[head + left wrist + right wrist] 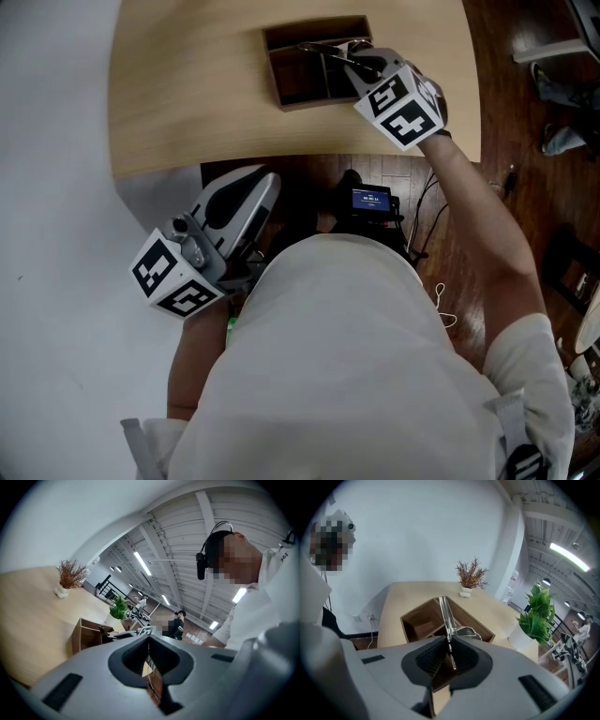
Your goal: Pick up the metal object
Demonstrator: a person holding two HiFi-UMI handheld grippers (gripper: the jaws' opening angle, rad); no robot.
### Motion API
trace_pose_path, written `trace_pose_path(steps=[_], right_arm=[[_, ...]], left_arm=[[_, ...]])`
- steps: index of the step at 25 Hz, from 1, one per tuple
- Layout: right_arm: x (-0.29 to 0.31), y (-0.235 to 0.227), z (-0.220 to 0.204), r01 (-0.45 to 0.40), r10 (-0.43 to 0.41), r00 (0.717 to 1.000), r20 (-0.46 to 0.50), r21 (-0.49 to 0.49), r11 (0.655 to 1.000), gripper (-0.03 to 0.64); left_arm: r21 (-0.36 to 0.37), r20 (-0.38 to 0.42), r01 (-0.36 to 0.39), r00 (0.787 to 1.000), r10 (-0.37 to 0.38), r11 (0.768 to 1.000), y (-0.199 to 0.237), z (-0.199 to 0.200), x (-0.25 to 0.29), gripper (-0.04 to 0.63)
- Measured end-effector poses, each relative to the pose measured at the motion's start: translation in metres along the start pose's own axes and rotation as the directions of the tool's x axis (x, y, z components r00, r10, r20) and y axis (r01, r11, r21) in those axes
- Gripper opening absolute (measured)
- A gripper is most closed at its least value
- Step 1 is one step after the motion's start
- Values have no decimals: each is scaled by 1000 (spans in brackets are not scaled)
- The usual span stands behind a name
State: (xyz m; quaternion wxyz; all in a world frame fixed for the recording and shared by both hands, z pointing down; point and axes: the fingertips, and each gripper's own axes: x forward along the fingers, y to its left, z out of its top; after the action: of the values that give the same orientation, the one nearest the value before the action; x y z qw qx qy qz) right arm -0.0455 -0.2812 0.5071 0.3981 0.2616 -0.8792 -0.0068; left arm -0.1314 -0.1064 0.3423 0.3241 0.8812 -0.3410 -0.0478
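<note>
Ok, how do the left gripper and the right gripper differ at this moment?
1. The right gripper is shut on the metal object; the left gripper is shut on nothing.
2. In the head view, the right gripper reaches over the wooden box on the table; the left gripper is held off the table, close to the person.
Shared: both have their jaws together.
</note>
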Motion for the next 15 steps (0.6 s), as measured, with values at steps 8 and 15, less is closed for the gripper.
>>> trace_pose_path(steps=[8,15], right_arm=[[-4,-7,4,36,-37,999,21,25,999,98],[-21,-12,17,72,-75,995,63,48,996,120]], left_arm=[[0,-1,11,1000,-11,1000,0,1,1,-3],[4,-1,29,1000,-29,1000,-1,3,1,-3]])
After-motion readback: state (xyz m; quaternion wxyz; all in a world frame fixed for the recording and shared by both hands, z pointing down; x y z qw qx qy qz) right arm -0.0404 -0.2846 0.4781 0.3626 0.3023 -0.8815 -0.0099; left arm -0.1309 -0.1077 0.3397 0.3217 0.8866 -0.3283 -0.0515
